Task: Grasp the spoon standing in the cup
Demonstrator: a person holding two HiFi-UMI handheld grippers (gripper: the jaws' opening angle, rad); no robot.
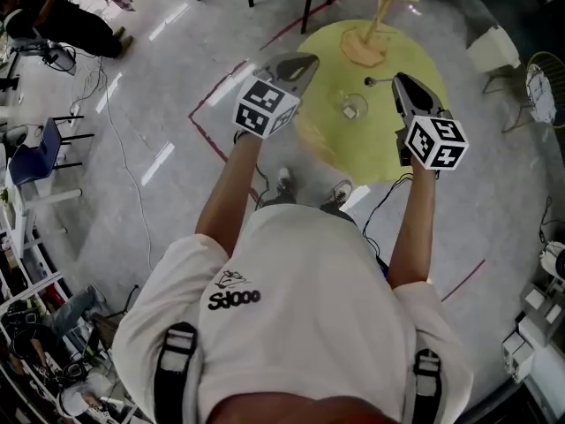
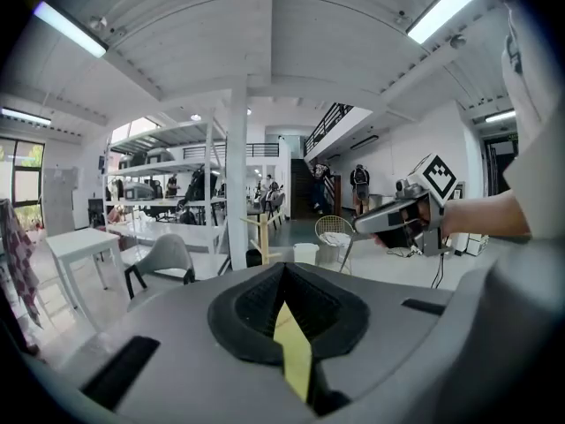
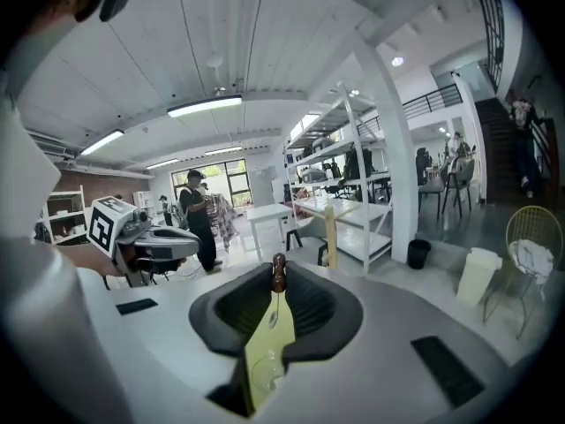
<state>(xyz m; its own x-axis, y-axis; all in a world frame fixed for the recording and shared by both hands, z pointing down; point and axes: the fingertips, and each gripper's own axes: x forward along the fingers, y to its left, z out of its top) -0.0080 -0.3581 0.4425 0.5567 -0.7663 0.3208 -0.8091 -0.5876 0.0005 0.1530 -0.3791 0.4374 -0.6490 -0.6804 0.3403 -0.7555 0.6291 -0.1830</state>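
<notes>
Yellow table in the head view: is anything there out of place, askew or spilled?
The spoon is not in the glass cup: it sticks out roughly level from the right gripper, whose jaws are closed on it, dark knob first. No spill shows on the table.

A white short-sleeved T-shirt (image 1: 300,299) with a small black logo print is worn under two dark shoulder straps (image 1: 177,360) with grey buckles, and the grey-shelled left tool (image 1: 311,60) and right tool (image 1: 400,79) are each topped by a white cube (image 1: 265,106) printed with black square markers.
</notes>
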